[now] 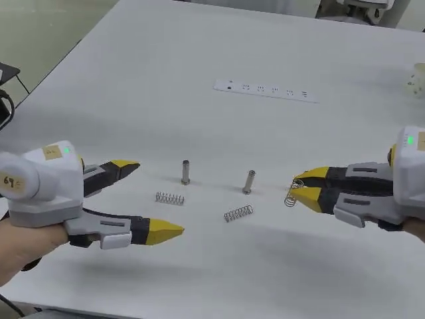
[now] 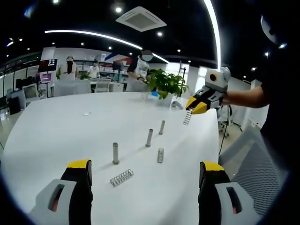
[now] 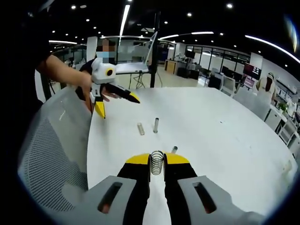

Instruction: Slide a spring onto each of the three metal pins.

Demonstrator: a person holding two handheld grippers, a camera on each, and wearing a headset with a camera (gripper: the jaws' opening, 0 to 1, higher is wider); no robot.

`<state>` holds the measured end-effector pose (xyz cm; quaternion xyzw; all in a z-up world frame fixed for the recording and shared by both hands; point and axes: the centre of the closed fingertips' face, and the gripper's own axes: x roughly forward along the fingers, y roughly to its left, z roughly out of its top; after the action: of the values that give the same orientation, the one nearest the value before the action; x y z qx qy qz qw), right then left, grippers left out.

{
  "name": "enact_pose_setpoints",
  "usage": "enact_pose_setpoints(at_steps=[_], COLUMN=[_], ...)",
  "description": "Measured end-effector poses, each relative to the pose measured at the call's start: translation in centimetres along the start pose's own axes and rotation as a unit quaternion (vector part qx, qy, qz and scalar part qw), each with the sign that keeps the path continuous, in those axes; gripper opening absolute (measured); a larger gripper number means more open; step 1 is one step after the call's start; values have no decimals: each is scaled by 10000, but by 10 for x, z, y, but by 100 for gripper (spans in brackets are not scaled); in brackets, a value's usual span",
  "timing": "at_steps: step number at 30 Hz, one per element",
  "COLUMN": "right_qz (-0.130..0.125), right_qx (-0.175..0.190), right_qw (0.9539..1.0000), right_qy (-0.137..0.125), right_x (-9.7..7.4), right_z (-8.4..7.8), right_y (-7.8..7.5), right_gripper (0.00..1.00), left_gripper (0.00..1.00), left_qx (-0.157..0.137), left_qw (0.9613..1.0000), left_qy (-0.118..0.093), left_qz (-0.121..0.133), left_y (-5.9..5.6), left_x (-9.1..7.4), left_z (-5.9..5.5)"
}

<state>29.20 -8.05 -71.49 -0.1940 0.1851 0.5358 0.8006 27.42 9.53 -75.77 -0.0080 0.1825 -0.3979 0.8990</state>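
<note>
Spring (image 3: 157, 162) hangs clamped in our right gripper (image 1: 297, 187), long axis near upright; nearest pin (image 3: 174, 149) stands just beyond its tips; our left gripper (image 1: 158, 197) gapes empty, farther off.

A white table (image 1: 199, 60) spans the head view, with a power strip (image 1: 265, 90) at upper centre. In the left gripper view, ceiling lights (image 2: 118, 9) run along the top and a potted plant (image 2: 166, 83) sits mid-frame.

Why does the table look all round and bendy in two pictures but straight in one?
Left gripper view and right gripper view: the fisheye lens bends the table edge and the ceiling light strip into curves; head view: the table's edges run straight, with only soft, faint shadows.
</note>
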Motion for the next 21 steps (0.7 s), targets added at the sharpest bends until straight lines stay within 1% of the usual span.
enact_pose_setpoints(at_steps=[6, 8, 10, 12, 14, 17, 19, 21], right_qz=[-228, -296, -417, -523, -613, -817, -954, -1003], right_qx=[141, 186, 238, 249, 295, 349, 438, 555], right_qw=[9996, 9994, 9988, 9983, 9976, 9960, 9944, 9934], right_qy=[25, 33, 40, 97, 104, 131, 101, 88], right_x=[-4, -5, -6, -6, -6, -6, -7, -7], right_z=[-7, -9, -12, -16, -18, -21, -21, -22], right_y=[-20, -25, -33, -41, -48, -62, -71, -77], right_gripper=[8, 8, 8, 8, 8, 8, 8, 8], left_gripper=[98, 98, 98, 98, 98, 98, 98, 98], left_qx=[-49, -46, -50, -54, -49, -58, -57, -52], left_qw=[10000, 9999, 9999, 9999, 9999, 9999, 9999, 9999], left_qy=[-18, -24, -25, -28, -44, -54, -41, -28], left_qz=[81, 94, 101, 100, 115, 117, 111, 118], left_y=[5, 6, 6, 6, 7, 7, 7, 7], left_x=[-3, -5, -5, -6, -6, -7, -7, -7], left_z=[-1, -1, -1, -1, -1, 0, -1, -1])
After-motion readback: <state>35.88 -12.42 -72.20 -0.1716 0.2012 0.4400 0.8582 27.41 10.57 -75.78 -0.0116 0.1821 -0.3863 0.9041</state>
